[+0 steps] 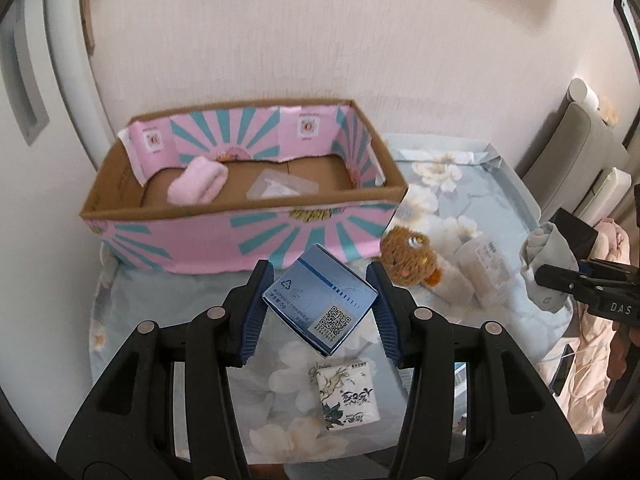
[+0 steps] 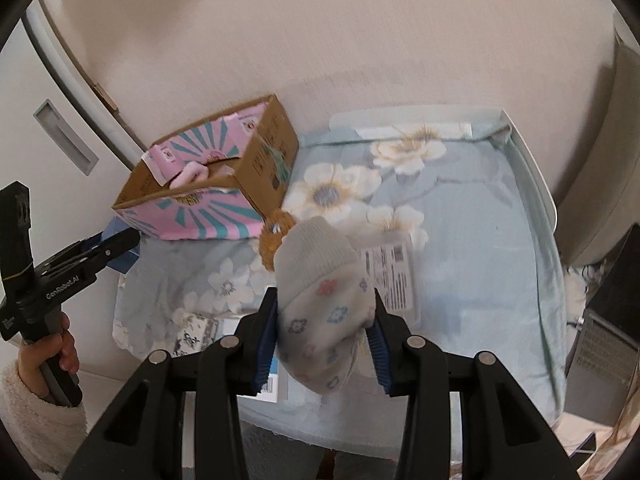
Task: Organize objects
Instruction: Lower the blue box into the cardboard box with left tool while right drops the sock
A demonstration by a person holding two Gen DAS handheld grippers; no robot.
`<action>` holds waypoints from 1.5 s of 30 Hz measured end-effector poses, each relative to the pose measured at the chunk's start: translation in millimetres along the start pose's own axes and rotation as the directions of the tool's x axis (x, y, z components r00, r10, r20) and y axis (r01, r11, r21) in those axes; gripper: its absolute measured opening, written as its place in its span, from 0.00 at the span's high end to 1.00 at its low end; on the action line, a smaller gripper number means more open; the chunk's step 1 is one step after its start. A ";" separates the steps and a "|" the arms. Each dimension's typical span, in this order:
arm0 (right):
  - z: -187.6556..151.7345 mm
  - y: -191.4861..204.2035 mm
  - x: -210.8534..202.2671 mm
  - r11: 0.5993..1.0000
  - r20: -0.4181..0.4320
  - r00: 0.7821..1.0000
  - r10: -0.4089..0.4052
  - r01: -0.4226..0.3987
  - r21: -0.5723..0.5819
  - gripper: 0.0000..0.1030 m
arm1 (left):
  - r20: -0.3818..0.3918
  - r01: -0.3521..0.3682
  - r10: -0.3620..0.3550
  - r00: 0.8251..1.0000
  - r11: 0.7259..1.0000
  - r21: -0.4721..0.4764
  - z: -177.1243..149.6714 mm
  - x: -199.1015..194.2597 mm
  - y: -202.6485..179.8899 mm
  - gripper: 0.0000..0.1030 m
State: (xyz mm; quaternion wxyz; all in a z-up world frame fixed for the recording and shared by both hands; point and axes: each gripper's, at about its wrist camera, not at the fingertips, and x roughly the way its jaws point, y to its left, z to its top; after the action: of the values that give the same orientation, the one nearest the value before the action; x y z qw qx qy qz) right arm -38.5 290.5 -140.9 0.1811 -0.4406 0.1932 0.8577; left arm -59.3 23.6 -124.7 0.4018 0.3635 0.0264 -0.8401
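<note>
Blue carton (image 1: 320, 300) pinched in left claw (image 1: 320, 304), long axis 11 to 5 o'clock; cardboard box (image 1: 240, 204) at 11 o'clock, nearer this hand. Grey sock (image 2: 320, 300) pinched in right claw (image 2: 325, 336), box farther at 10 o'clock.

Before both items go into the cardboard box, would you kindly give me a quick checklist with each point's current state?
1. Left gripper shut on blue carton: ok.
2. Right gripper shut on grey sock: ok.
3. Both items lifted off the floral cloth: ok.
4. Cardboard box open on top: ok.
5. Free floor beside the pink sock and clear packet: ok.
6. Carton grip square: not ok, tilted.
</note>
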 end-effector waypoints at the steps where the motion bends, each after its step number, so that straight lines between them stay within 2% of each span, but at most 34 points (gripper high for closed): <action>1: 3.3 1.3 -2.0 1.000 0.002 1.000 0.001 -0.001 -0.006 0.63 | 0.003 -0.001 0.001 1.000 1.000 0.003 2.6 -2.9 -0.1 0.56; 14: 56.8 30.9 -22.4 0.994 0.036 0.999 0.011 -0.007 -0.111 0.63 | 0.015 0.006 -0.007 1.000 0.999 0.039 51.3 -28.4 7.9 0.56; 25: 118.0 71.3 -13.8 0.983 0.058 0.998 0.021 -0.010 -0.186 0.63 | 0.011 0.015 -0.016 1.000 0.998 0.062 99.3 -22.1 38.5 0.56; 37: 179.1 124.0 36.3 0.970 0.016 0.999 0.044 -0.039 -0.241 0.63 | -0.033 0.007 -0.006 0.999 0.999 0.040 143.8 15.8 98.1 0.56; 45: 204.8 153.6 80.5 0.959 -0.031 0.998 0.054 -0.060 -0.278 0.63 | -0.092 -0.025 0.027 0.995 0.999 0.024 154.2 54.4 142.4 0.56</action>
State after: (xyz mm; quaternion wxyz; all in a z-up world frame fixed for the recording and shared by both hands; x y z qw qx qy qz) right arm -296.8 270.3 -71.0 0.0904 -0.4657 0.0853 0.8762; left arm -73.8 -160.2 -10.5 0.4068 0.4065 0.0308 -0.8175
